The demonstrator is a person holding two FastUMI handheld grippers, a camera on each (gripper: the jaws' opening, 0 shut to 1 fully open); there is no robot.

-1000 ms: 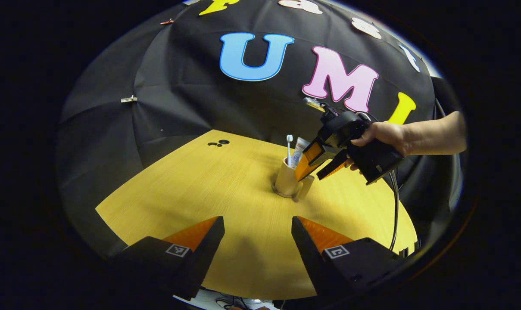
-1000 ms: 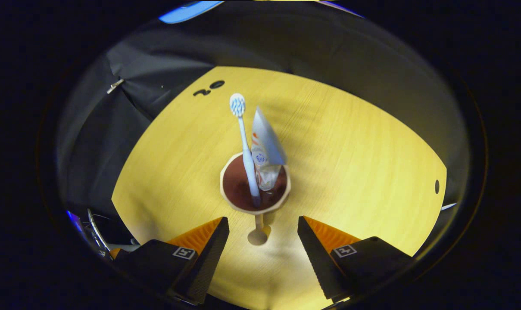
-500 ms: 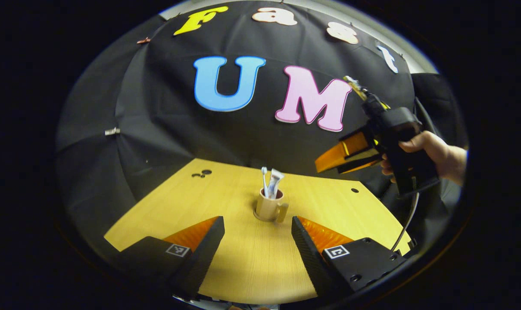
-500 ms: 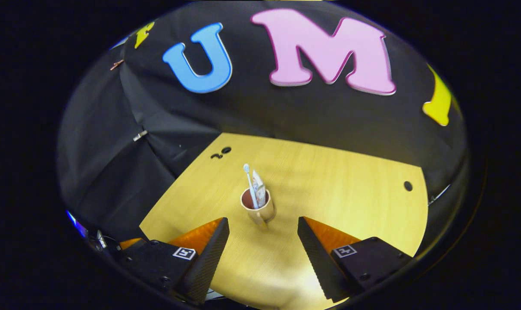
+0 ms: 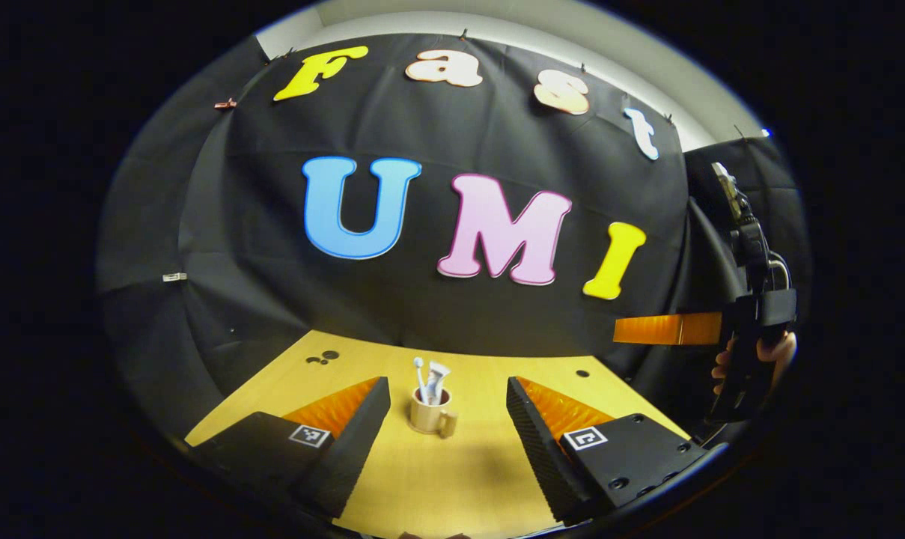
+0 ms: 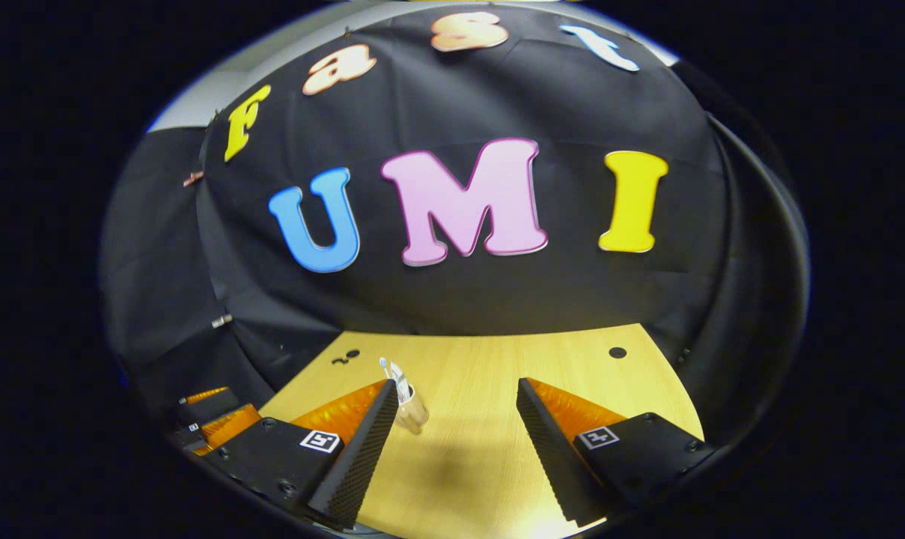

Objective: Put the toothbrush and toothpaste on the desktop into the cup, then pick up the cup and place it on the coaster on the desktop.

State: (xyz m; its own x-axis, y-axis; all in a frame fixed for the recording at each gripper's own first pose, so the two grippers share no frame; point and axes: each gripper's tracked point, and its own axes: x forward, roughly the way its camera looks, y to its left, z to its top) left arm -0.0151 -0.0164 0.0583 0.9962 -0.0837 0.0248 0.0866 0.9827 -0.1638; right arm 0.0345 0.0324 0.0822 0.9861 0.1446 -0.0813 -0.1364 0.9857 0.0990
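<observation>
1. Left gripper view: my left gripper (image 5: 446, 419) sits pulled back with its fingers apart and nothing between them. The cup (image 5: 428, 411) stands upright on the desktop (image 5: 452, 479), well clear of both fingers. The toothbrush (image 5: 420, 376) and toothpaste (image 5: 436, 378) stand inside it. I cannot make out the coaster under it, but I judge the placing done, so no grasp is called for. The right gripper (image 5: 650, 329) shows off to the side, raised, held by a hand (image 5: 759, 355).

2. Right gripper view: my right gripper (image 6: 452, 423) is also spread wide and empty. The cup (image 6: 410, 410) stands just past one finger, toothbrush (image 6: 386, 368) and toothpaste (image 6: 399, 376) poking out.
</observation>
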